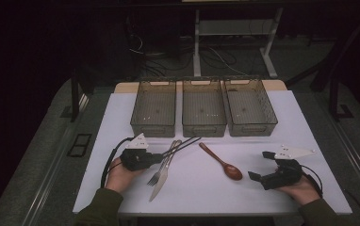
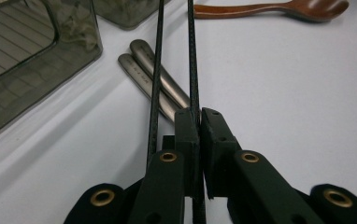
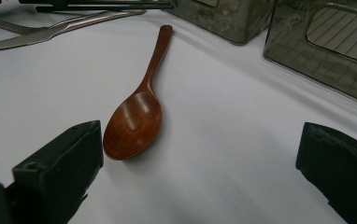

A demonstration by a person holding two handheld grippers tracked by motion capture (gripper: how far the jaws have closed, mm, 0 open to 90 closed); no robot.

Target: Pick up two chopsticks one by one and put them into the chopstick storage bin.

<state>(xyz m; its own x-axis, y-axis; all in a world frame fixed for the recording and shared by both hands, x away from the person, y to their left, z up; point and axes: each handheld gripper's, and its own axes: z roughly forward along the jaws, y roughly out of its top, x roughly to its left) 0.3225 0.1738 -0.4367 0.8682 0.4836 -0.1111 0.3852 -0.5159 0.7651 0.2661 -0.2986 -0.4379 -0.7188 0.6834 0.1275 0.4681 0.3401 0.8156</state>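
Note:
My left gripper (image 1: 157, 157) (image 2: 200, 114) is shut on the black chopsticks (image 1: 183, 145) (image 2: 191, 56). One stick is clamped between the pads. The other runs beside the left pad, and I cannot tell whether it is held. Under the sticks lie a metal fork (image 1: 155, 178) and knife (image 1: 160, 183), their handles (image 2: 141, 60) side by side. A brown wooden spoon (image 1: 221, 162) (image 3: 134, 119) lies mid-table, bowl toward my right gripper (image 1: 261, 165) (image 3: 200, 154). That gripper stands open just short of the spoon's bowl, with nothing between its jaws.
Three smoky plastic bins stand in a row at the back of the white table: left (image 1: 153, 123), middle (image 1: 203, 126), right (image 1: 251, 125). All three look empty. The bin walls (image 2: 27, 70) (image 3: 326, 46) are close beyond both grippers. Bare tabletop (image 1: 201, 193) lies in front.

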